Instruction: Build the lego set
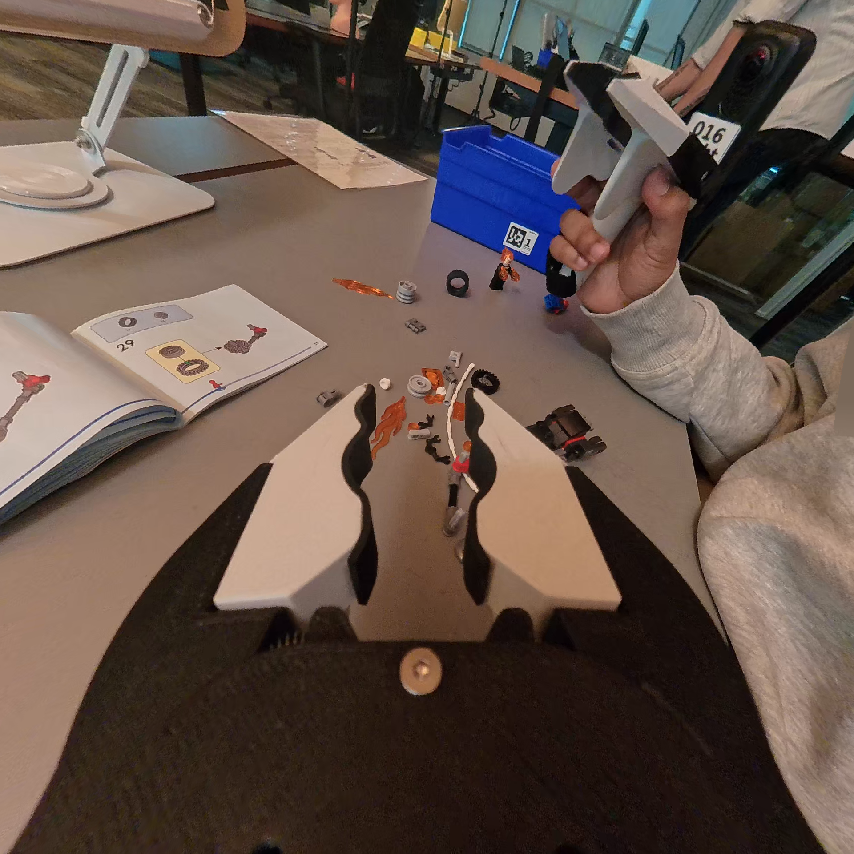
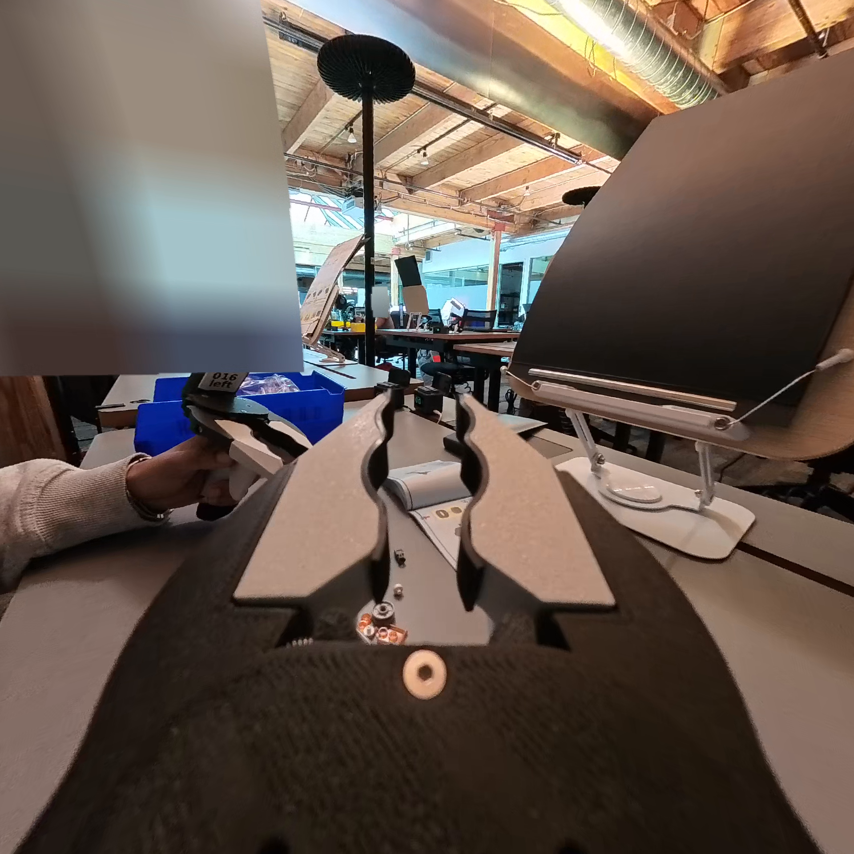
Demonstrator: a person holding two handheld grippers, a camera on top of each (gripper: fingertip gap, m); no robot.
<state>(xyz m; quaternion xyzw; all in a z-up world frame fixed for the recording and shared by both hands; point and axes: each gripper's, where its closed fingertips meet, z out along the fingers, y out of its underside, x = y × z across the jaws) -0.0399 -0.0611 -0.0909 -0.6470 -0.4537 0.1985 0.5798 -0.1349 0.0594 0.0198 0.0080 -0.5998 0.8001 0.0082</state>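
My left gripper (image 1: 418, 393) is open and empty, low over the grey table (image 1: 277, 240). Between and beyond its fingers lie small lego parts: an orange flame piece (image 1: 389, 426), a grey wheel hub (image 1: 418, 386), a black tyre (image 1: 485, 381), a white curved rod (image 1: 455, 416) and a grey-black axle with a red end (image 1: 455, 490). A black partly built block (image 1: 568, 432) lies to the right. A minifigure (image 1: 504, 269) stands farther off by another tyre (image 1: 457, 282). My right gripper (image 2: 425, 397) is open, empty, raised and tilted upward; it also shows in the left wrist view (image 1: 600, 120).
An open instruction booklet (image 1: 138, 369) lies at the left, also seen in the right wrist view (image 2: 430, 485). A blue bin (image 1: 494, 194) stands at the back. A white stand (image 1: 69, 185) holding a board (image 2: 693, 277) sits at the far left. A person's sleeve (image 1: 739, 416) lies at the right. My right fingertips sit around 20 centimetres from my left ones. About 11 centimetres separates my left fingertips from the white curved rod (image 1: 455, 416). It is some 12 centimetres from my left tips to the grey wheel hub (image 1: 418, 386). My left gripper is the nearer one to the black partly built block (image 1: 568, 432): about 15 centimetres, against 20 centimetres.
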